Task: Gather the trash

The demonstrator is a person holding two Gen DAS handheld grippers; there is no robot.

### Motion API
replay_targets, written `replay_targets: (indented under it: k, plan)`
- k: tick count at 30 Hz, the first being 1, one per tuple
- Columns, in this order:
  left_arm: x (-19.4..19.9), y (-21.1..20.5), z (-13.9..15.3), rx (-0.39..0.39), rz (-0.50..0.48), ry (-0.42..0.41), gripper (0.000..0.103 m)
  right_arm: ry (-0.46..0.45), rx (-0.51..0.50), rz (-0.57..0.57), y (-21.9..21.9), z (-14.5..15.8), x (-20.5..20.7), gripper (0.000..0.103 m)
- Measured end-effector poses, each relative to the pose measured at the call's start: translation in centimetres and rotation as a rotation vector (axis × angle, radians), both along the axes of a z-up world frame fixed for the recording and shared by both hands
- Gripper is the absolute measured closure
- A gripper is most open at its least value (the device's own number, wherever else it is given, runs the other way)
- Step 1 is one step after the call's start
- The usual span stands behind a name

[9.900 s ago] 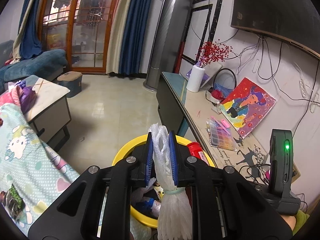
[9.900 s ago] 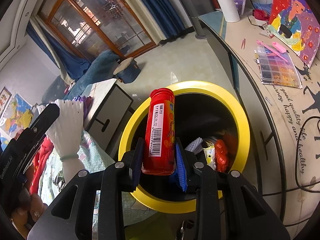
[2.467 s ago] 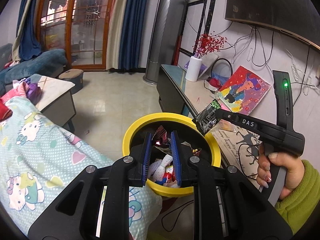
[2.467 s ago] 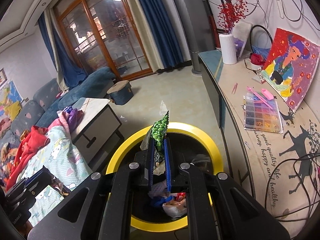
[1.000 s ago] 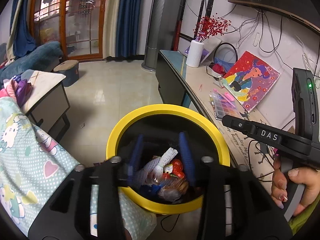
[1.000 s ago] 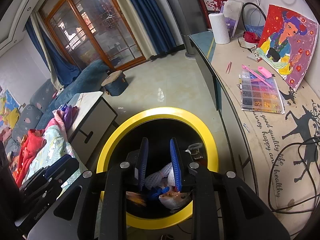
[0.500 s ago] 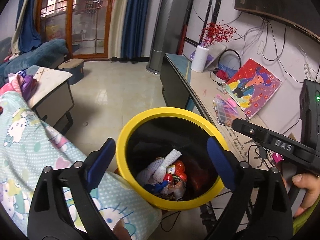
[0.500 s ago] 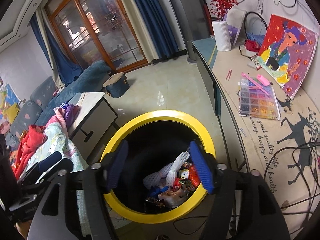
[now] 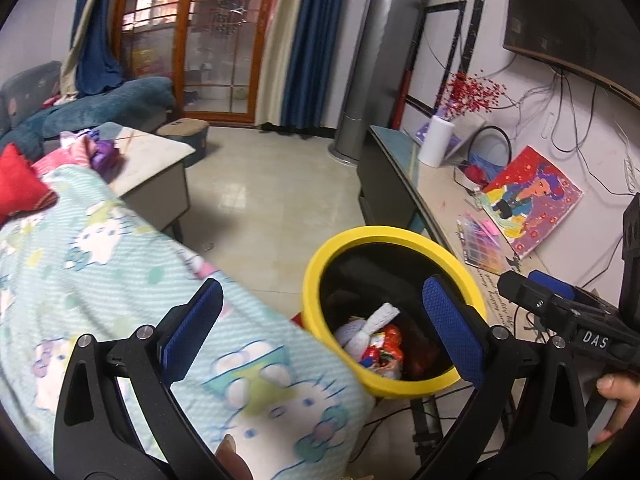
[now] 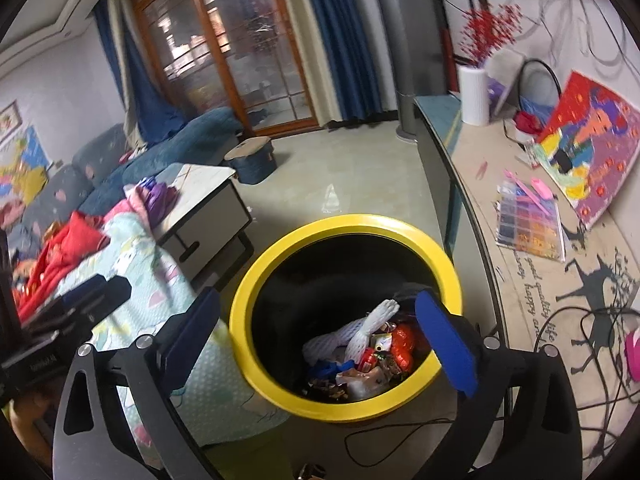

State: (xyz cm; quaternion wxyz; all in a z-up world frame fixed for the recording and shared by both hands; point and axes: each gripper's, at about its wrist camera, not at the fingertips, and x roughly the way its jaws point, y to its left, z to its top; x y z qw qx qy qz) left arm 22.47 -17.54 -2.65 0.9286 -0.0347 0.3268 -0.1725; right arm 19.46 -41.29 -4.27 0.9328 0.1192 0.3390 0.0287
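A yellow-rimmed black bin [image 9: 384, 232] [image 10: 344, 220] stands on the floor below both grippers. Inside lie a white foam net [image 9: 372, 324] [image 10: 360, 332], a red wrapper [image 9: 390, 338] [image 10: 404, 340] and other scraps. My left gripper [image 9: 322, 282] hangs above the bin's left side, open and empty. The jaws of my right gripper [image 10: 316, 294] are opening over the bin, with nothing between them. In the left wrist view the right gripper's black body [image 9: 560, 308] shows at the right edge, with a hand [image 9: 616, 392] below it.
A pale green cartoon-print blanket [image 9: 120, 260] lies left of the bin. Behind it stands a low grey table [image 9: 160, 176]. A long bench [image 10: 480, 184] at the right carries a white vase [image 10: 474, 92], a painting [image 10: 588, 136] and a bead box [image 10: 528, 220]. Cables [image 10: 400, 428] trail by the bin.
Both grippers went from nearly shut inside the bin's mouth to wide open. Both pulled back and up, and the left view swung so the bin now sits to the right.
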Motion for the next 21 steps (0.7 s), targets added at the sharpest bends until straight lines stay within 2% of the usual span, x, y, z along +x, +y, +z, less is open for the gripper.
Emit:
replay_targets:
  k: [7,12,21]
  plan:
    - [-2.3,3.7,0.6,0.018,0.079,-0.012,0.011,-0.027,-0.05,0.048,3.5,0.9,-1.2,0.007]
    - [-4.5,6.1,1.3,0.024,0.138,-0.042,0.011,-0.085,-0.071,0.063,5.8,1.7,-3.4,0.007]
    - [-9.5,8.6,2.7,0.059,0.192,-0.162,0.011,-0.315,-0.202,0.054,10.3,4.0,-9.8,0.006]
